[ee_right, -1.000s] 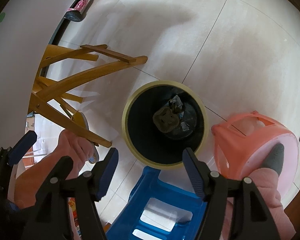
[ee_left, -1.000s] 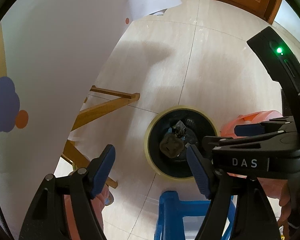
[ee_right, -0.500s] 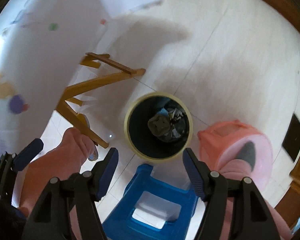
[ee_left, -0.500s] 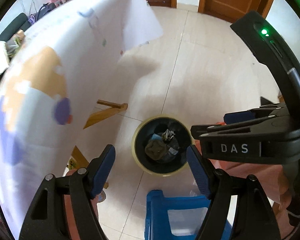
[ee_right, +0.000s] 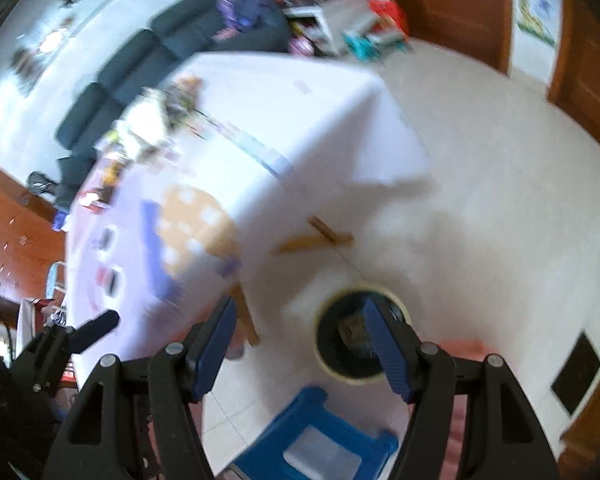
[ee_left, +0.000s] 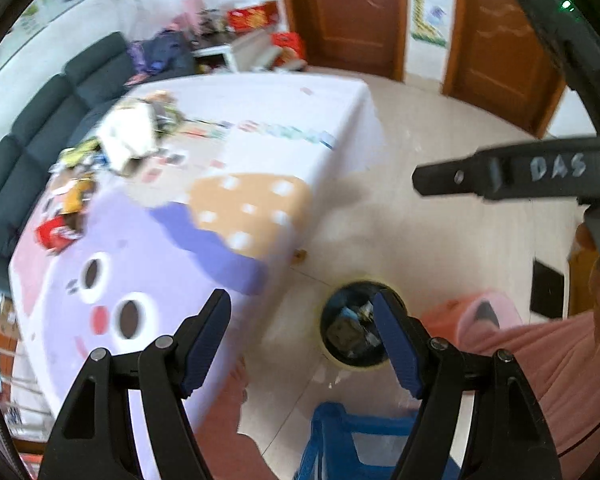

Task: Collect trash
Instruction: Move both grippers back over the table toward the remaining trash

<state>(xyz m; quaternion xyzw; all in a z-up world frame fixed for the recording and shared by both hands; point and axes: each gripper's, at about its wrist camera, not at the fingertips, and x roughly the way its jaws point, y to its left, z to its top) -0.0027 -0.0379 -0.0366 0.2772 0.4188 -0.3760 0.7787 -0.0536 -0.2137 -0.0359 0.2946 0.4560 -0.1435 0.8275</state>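
Both grippers, left gripper (ee_left: 302,334) and right gripper (ee_right: 298,344), hang released and empty above the bin (ee_left: 354,326), which holds trash. More wrappers (ee_left: 76,188) lie on the table (ee_left: 268,120); next move is probably reaching there

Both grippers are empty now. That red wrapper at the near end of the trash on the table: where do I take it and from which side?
Judging from a blurred view, the red wrapper lies flat on the tablecloth, at the near end of the litter. Come from above with the open left gripper, fingers straddling its narrow width, and pinch a raised crumpled edge. Its exact folds cannot be made out.
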